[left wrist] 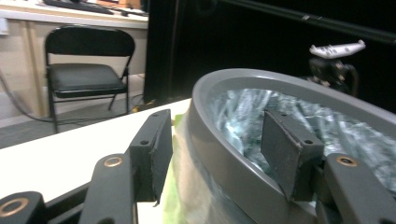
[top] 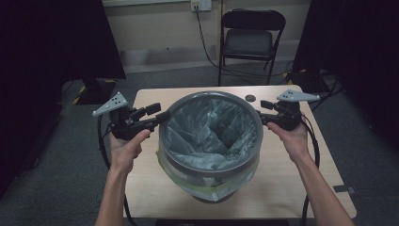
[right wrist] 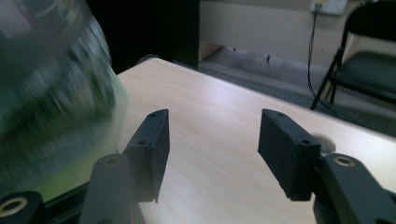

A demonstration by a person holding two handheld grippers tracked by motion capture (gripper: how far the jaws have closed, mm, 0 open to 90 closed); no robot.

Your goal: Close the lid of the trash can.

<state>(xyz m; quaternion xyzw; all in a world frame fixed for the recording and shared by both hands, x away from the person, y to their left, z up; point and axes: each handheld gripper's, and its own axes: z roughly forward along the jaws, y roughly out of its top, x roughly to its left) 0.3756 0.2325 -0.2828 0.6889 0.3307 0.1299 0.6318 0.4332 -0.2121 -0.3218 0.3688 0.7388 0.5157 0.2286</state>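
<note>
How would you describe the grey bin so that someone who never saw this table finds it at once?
Look at the light wooden table in the middle of the room, in front of a black folding chair. The bin stands at its centre, between the person's two hands. It is round and dark grey, lined with a clear plastic bag whose edge hangs outside below the rim, and it is by far the largest thing on the table.

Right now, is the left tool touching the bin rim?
Apart. In the left gripper view the left tool straddles the grey bin rim with jaws open, and a gap shows beside each pad.
</note>
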